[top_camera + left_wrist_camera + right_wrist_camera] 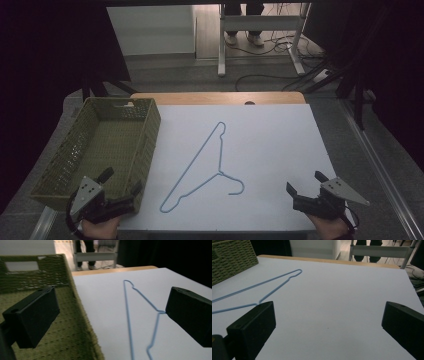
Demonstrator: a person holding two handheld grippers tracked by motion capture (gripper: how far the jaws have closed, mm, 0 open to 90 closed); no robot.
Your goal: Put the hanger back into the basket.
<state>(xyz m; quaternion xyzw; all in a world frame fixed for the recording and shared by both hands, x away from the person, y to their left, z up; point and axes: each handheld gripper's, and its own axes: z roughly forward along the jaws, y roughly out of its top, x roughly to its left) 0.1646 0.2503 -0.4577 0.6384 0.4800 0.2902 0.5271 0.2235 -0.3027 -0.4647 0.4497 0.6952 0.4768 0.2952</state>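
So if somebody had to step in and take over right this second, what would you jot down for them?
Left gripper: open, holding nothing, at the near corner of the olive-green woven basket.
Right gripper: open, holding nothing, over the near right part of the white table sheet.
Light blue wire clothes hanger: lies flat on the sheet between the two grippers, hook end toward the person, touched by neither.
Basket: on the left edge of the table; what shows of its inside is empty.
Done: nothing visible so far.
Left: probably to pick up the hanger; the basket beside it may be where it goes.
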